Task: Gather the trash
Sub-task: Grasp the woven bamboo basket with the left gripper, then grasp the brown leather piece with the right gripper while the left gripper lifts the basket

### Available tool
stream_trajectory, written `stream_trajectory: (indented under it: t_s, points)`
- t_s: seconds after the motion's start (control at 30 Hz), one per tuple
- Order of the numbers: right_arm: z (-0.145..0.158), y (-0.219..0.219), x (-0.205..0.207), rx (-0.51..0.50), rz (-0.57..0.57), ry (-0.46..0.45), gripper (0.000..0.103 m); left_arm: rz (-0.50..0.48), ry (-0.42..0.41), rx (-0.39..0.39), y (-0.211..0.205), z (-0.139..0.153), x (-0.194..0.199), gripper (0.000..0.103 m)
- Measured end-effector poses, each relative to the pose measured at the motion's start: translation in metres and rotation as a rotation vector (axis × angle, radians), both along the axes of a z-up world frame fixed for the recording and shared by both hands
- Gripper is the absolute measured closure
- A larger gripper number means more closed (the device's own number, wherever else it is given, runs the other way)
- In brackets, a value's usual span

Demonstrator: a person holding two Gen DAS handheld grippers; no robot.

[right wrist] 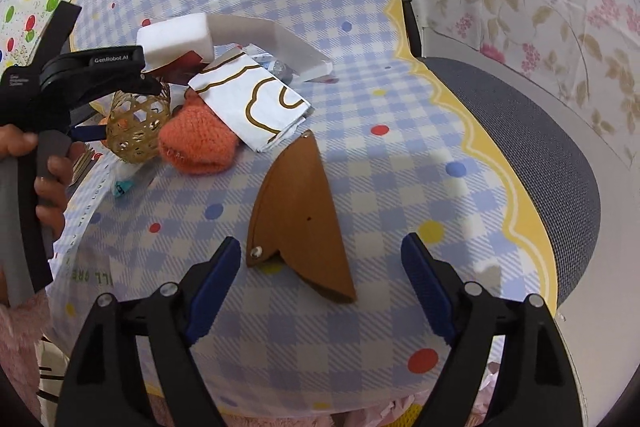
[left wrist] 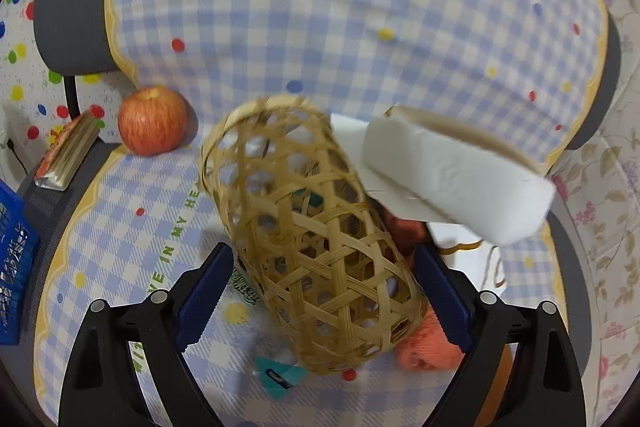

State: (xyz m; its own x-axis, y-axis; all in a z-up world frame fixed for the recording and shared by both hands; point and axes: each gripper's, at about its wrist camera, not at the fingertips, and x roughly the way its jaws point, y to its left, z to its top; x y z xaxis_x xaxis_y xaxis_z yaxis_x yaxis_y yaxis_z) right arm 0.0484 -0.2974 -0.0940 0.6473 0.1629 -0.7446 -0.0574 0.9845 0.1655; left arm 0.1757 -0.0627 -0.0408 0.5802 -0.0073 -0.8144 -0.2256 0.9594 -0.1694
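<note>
A woven bamboo basket (left wrist: 316,247) lies tilted between the fingers of my left gripper (left wrist: 322,251), its rim pointing away from me. The jaws stand wide and both pads sit close beside its sides; no squeeze shows. The right wrist view has the basket (right wrist: 136,131) beside an orange knit piece (right wrist: 196,143). A teal wrapper (left wrist: 280,375) lies under the basket's near end. My right gripper (right wrist: 320,243) is open low over the checked cloth (right wrist: 400,187), with a brown triangular leather pouch (right wrist: 300,219) lying loose between its fingers.
A white foam block (left wrist: 452,179) and a white paper bag with gold lines (right wrist: 252,107) lie behind the basket. An apple (left wrist: 152,121), a booklet (left wrist: 68,155) and a blue crate (left wrist: 14,259) are at the left. A grey chair (right wrist: 532,147) borders the cloth on the right.
</note>
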Motion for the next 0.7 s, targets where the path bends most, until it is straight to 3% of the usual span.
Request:
stream_trajectory:
  t_s: [0.07, 0.17, 0.47, 0.7]
  points:
    - [0.000, 0.001, -0.001, 0.001, 0.001, 0.000, 0.022, -0.023, 0.019, -0.034, 0.004, -0.007, 0.000, 0.017]
    - [0.003, 0.004, -0.004, 0.000, 0.006, -0.006, 0.022, -0.062, -0.021, -0.080, 0.013, -0.007, -0.009, 0.019]
    - [0.011, 0.011, -0.013, -0.015, 0.012, -0.043, 0.022, -0.192, -0.234, -0.070, 0.062, 0.032, -0.083, 0.029]
    - [0.012, 0.014, -0.020, -0.017, 0.017, -0.041, 0.022, -0.314, -0.242, -0.057, 0.076, 0.021, -0.139, 0.029]
